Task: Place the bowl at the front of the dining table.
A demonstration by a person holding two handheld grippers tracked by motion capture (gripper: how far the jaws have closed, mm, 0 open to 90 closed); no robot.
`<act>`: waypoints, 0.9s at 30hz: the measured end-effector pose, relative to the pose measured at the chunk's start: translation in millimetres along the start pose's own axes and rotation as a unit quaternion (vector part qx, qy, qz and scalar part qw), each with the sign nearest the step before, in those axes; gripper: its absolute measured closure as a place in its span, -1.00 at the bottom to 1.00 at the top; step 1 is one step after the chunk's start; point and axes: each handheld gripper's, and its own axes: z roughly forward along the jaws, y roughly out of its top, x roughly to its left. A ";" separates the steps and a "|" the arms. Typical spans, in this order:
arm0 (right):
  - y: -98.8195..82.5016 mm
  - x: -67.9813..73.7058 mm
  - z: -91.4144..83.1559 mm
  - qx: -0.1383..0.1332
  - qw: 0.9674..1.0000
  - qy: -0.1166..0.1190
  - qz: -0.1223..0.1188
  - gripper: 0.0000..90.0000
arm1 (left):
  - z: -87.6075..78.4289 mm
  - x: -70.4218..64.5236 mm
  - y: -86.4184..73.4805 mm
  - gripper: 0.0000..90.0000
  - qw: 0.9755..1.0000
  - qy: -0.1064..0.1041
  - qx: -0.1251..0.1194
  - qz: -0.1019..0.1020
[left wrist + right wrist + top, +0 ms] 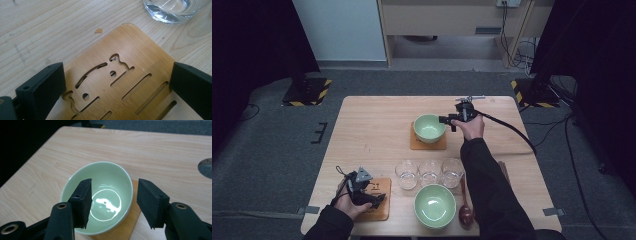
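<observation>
Presently, taking the row of three empty glasses (429, 173) at mid-table as the reference mark: beyond that row, toward the far edge, a pale green bowl (429, 127) sits upright and empty on a wooden coaster (428, 143). The right gripper (451, 120) is held just beside that bowl's right rim, above the table; in the right gripper view its two black jaws stand parted with nothing between them, the rim of the bowl (100, 195) visible below and past them, pads clear of it. To the left of the glass row, at the near left corner, the left gripper (374, 199) rests over a second slotted coaster (379, 200); in the left gripper view its jaws stand wide, one at each side of the bamboo coaster (125, 75), and contact with its edges cannot be confirmed. On the near side of the glasses stands a second green bowl (435, 205), with a brown wooden spoon (465, 210) lying just beside it on the right.
</observation>
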 end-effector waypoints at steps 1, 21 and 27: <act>0.2 0.2 -5.4 -0.006 1.000 0.003 -0.004 0.03 | 0.1 -0.2 0.0 -1.00 1.000 0.001 0.000 0.000; -30.3 -2.6 -88.1 -0.060 0.998 0.033 -0.015 -0.01 | 0.6 -1.0 -0.4 -1.00 1.000 0.006 -0.003 0.001; -40.0 -0.7 -109.6 -0.071 0.997 0.034 -0.025 -0.03 | 0.6 -1.0 -0.5 -0.98 1.000 0.007 -0.007 -0.004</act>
